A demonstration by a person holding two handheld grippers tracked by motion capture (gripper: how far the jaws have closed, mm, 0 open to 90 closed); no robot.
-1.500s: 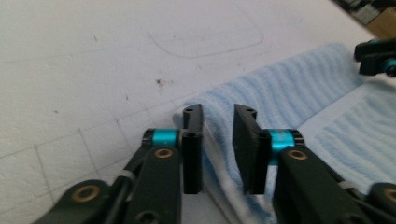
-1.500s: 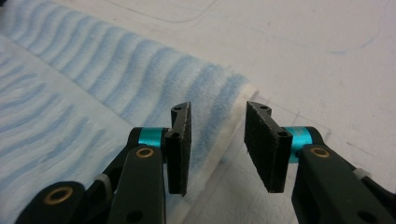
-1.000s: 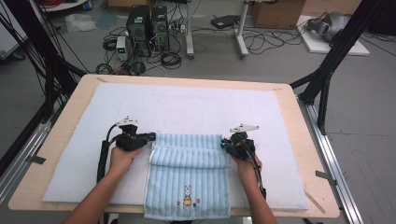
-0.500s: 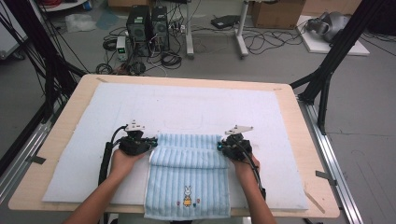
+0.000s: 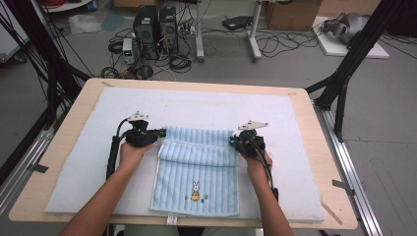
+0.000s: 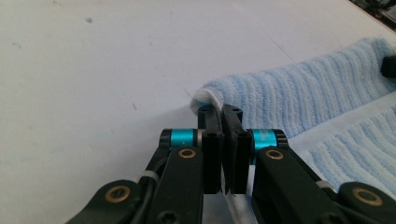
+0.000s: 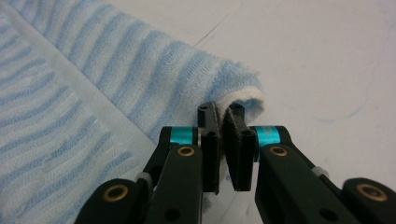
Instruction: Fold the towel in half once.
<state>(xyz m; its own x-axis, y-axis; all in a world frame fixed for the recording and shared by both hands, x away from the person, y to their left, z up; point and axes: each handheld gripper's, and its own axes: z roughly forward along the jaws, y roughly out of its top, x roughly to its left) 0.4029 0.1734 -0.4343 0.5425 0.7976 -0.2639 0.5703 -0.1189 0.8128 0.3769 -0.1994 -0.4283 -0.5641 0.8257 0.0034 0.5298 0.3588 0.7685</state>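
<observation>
A light blue striped towel (image 5: pixel 196 172) with a small rabbit picture lies on the white mat (image 5: pixel 88 167), its far part folded over itself. My left gripper (image 5: pixel 160 132) is at the fold's left corner and my right gripper (image 5: pixel 232 141) at its right corner. In the left gripper view the left gripper (image 6: pixel 223 112) is shut on the towel (image 6: pixel 303 93), with the white hem pinched between its jaws. In the right gripper view the right gripper (image 7: pixel 222 114) is shut on the towel (image 7: pixel 140 70), whose corner curls over the jaw tips.
The mat covers most of a wooden table (image 5: pixel 324 147). Bare mat lies beyond the towel and to both sides. Black frame legs (image 5: pixel 344 83) stand at the table's corners. Computer towers (image 5: pixel 155 29) and cables sit on the floor behind.
Both grippers have moved a little away from the person, carrying the towel's folded edge farther up the mat. Both jaws stayed shut on it.
</observation>
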